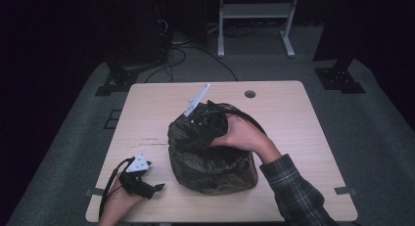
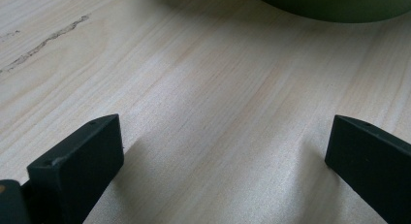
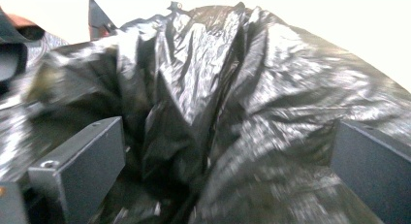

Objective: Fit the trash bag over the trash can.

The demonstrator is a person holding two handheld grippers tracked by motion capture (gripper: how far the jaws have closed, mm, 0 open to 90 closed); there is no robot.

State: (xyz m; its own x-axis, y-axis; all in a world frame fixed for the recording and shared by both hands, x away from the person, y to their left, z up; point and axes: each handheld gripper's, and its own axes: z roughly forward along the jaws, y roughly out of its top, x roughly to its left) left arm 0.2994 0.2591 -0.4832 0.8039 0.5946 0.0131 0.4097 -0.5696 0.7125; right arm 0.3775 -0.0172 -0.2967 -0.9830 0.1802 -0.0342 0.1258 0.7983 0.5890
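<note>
A dark olive bin (image 1: pixel 215 169) stands mid-table, lined with a crumpled black plastic bag (image 1: pixel 188 133). My right gripper (image 1: pixel 206 119) reaches down into the bin's mouth, its grey plate sticking up at the back. In the right gripper view, that gripper (image 3: pixel 228 136) is open, jaws wide apart, and folds of the glossy bag (image 3: pixel 203 88) bulge between them. My left gripper (image 1: pixel 155 187) rests on the table at the front left, apart from the bin. It is open (image 2: pixel 225 132) over bare wood, and the bin's green rim (image 2: pixel 334 6) curves just beyond.
The light wooden table (image 1: pixel 293 118) has a round cable hole (image 1: pixel 250 94) near its far edge and a dark scratch (image 2: pixel 46 42) left of the bin. On the grey floor behind it stand a white frame (image 1: pixel 254 20), black stand feet and cables.
</note>
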